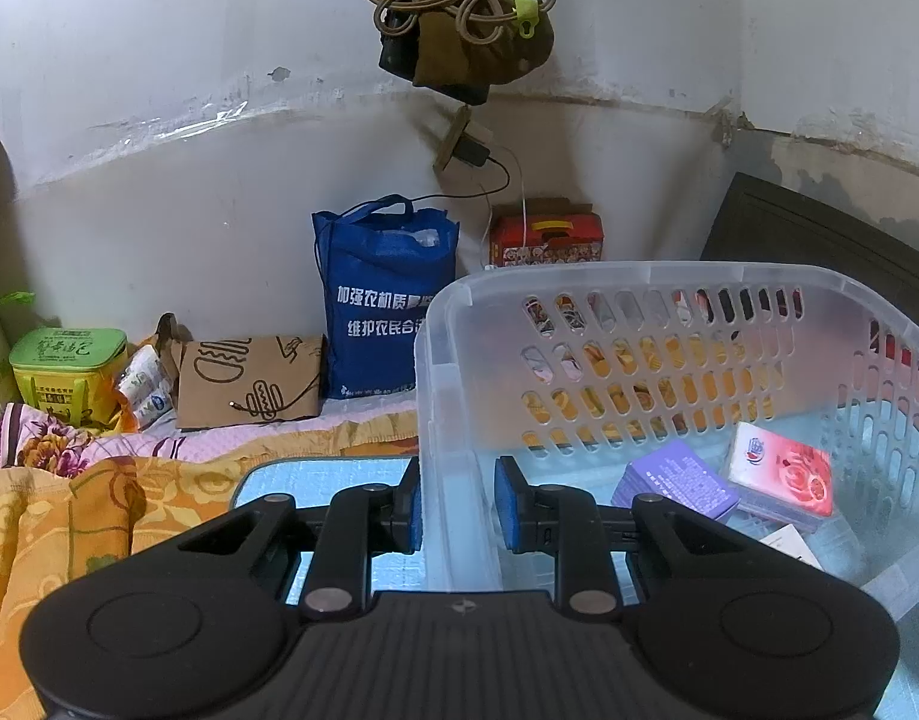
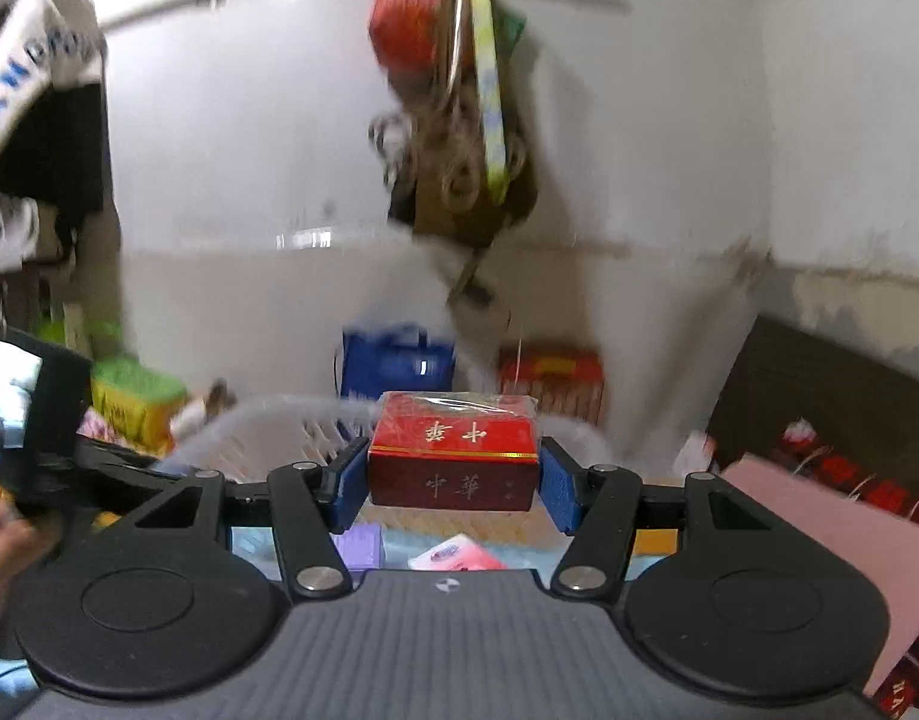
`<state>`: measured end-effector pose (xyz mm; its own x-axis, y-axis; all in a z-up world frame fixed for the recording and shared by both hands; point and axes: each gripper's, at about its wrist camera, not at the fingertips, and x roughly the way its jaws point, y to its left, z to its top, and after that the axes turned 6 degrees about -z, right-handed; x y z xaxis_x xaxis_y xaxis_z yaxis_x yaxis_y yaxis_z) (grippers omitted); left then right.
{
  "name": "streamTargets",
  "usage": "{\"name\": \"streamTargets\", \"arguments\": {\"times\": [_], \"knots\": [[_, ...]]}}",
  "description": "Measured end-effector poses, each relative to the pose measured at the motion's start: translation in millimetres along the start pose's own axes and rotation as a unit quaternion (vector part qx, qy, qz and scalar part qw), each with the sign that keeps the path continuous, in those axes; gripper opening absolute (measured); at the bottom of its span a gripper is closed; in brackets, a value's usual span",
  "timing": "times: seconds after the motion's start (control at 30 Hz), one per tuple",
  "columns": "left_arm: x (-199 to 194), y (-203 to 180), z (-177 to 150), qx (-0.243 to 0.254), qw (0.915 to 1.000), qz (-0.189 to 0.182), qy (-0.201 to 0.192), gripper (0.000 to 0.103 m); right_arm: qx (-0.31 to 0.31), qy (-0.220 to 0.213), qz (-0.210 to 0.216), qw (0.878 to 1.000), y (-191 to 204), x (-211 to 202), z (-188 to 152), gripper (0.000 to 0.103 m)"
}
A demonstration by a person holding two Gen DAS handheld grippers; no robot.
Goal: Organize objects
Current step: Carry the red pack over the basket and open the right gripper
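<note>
basket (image 1: pixel 435 360) and bags (image 1: pixel 375 300) on bed (image 1: pixel 99 516)

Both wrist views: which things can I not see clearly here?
- Left wrist view: what stands behind the basket shows only through its slotted wall.
- Left wrist view: the white card is partly covered by the left tool.
- Right wrist view: motion blur smears the blue bag; its print is unreadable.
- Right wrist view: the red box, held in the right tool, hides the basket's far side.

One basket (image 1: pixel 453 324), two packs (image 1: pixel 675 483) inside, one red box (image 2: pixel 453 450), two grippers (image 1: pixel 458 507).

Motion blurs the right wrist view — blue bag (image 2: pixel 396 360) and hanging bundle (image 2: pixel 459 138) smear, lettering unreadable.
</note>
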<state>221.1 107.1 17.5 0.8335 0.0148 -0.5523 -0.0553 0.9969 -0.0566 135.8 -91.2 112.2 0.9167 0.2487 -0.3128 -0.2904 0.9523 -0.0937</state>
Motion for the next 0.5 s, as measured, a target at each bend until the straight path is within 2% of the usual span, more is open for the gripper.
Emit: {"name": "streamTargets", "arguments": {"times": [0.1, 0.13, 0.2, 0.23, 0.27, 0.5], "knots": [[0, 0, 0, 0.0, 1.0, 0.0, 0.0, 0.028, -0.017, 0.002, -0.031, 0.999, 3, 24, 2, 0.063], [0, 0, 0, 0.0, 1.0, -0.001, -0.001, 0.028, -0.016, 0.0, -0.042, 0.999, 1, 29, 3, 0.066], [0, 0, 0, 0.0, 1.0, -0.002, -0.001, 0.029, -0.008, 0.008, -0.044, 0.999, -6, 36, 2, 0.081], [0, 0, 0, 0.001, 1.0, -0.002, -0.002, 0.029, -0.002, 0.006, -0.047, 0.999, -9, 37, 1, 0.096], [0, 0, 0, 0.002, 1.0, -0.002, -0.002, 0.029, 0.001, 0.002, -0.053, 0.999, -11, 36, -1, 0.103], [0, -1, 1, 0.003, 1.0, -0.003, -0.001, 0.029, 0.029, -0.019, -0.045, 0.998, -25, 8, -11, 0.103]]}}
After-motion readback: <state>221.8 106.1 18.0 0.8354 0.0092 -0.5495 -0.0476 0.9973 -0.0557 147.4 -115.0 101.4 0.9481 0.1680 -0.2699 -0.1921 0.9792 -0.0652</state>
